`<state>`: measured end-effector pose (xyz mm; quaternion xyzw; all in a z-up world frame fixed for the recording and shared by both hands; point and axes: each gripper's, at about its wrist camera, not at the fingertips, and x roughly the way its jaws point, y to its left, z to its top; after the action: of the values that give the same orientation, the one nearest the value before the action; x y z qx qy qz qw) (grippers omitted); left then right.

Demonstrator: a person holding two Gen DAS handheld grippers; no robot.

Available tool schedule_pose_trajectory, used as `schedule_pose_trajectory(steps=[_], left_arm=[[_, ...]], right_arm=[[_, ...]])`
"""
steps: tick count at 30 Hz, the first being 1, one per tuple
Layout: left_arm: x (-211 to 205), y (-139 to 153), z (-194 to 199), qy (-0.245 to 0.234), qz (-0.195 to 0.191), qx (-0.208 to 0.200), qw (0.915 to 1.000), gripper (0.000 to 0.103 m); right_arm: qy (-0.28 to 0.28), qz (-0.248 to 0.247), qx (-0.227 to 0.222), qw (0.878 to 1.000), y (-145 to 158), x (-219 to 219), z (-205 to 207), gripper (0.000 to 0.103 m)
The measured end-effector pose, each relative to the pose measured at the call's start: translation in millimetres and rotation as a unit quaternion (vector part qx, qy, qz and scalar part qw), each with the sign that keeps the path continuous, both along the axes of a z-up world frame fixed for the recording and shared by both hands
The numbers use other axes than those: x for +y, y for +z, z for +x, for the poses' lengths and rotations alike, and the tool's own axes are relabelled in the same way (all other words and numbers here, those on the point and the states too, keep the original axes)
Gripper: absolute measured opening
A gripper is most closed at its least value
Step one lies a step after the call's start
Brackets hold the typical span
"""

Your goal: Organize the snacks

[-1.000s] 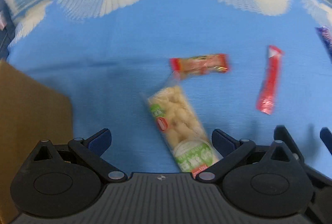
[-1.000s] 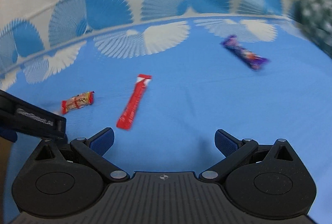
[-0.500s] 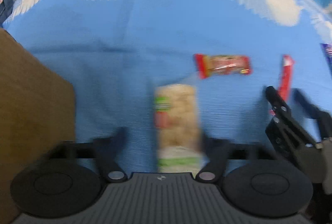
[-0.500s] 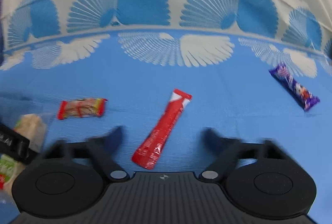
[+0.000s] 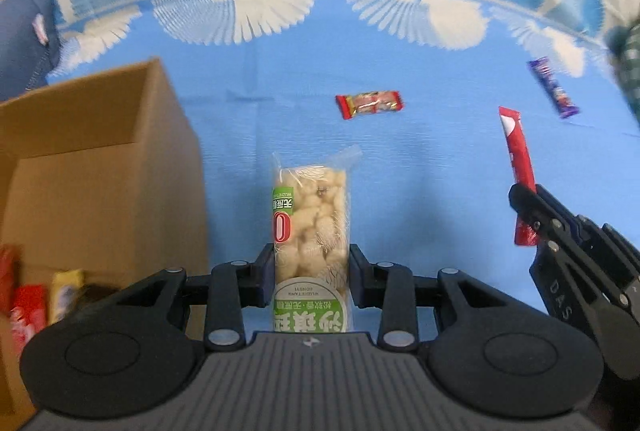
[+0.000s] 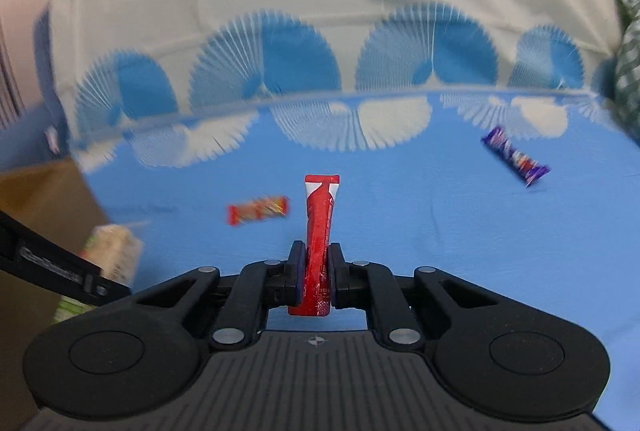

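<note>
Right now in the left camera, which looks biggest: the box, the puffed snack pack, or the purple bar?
1. Box
2. Puffed snack pack, though it's nearest the camera
3. Purple bar, farthest away

Two claws: the left claw [image 5: 308, 279] and the right claw [image 6: 316, 271]. One puffed-snack pack [image 5: 310, 235], one red stick packet [image 6: 318, 231], one small red candy bar [image 5: 369, 104], one purple bar [image 5: 553, 93]. One cardboard box [image 5: 100, 167] at nine o'clock, with about three wrappers [image 5: 28, 307] inside it.
</note>
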<state>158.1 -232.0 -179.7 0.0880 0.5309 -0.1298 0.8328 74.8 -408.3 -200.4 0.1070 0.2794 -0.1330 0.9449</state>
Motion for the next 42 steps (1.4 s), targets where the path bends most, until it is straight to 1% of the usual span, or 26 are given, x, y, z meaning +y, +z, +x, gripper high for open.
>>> schedule_pose_trajectory(steps=[5,10,14,18,20,23,28,35,42], left_arm=[[36,50,-52,-0.01,-0.021,-0.024,0.9994,0.04],[80,92,-116,-0.014,-0.02,-0.053,0.9983,0.04],[124,108,-155,-0.001,-0.013,-0.062,0.998,0.04],[170,116,-191,0.02,-0.002,-0.071,0.9973,0.04],[191,119,-208,0.032,0.0,-0.075,0.9967,0.04],[217,122,-232,0.045,-0.001,-0.083,0.9956,0.04],[242,128,-261,0.05,-0.011,-0.095,0.9942,0.04],[251,137,-279,0.053,-0.029,-0.113,0.9917,0.04],[260,142,-286,0.06,-0.037,-0.122,0.99,0.04]], right_arm=[[0.012,0.021,-0.039,0.999,52,44,-60,0.012],[0.031,0.04,-0.059,0.997,90,92,-123,0.012],[0.051,0.057,-0.056,0.995,106,133,-168,0.012],[0.081,0.067,-0.05,0.993,114,174,-202,0.012],[0.096,0.071,-0.046,0.992,116,191,-212,0.012],[0.125,0.065,-0.042,0.989,120,217,-225,0.012],[0.15,0.04,-0.052,0.987,132,245,-241,0.012],[0.161,0.011,-0.062,0.985,145,266,-257,0.012],[0.167,-0.004,-0.068,0.984,149,273,-261,0.012]])
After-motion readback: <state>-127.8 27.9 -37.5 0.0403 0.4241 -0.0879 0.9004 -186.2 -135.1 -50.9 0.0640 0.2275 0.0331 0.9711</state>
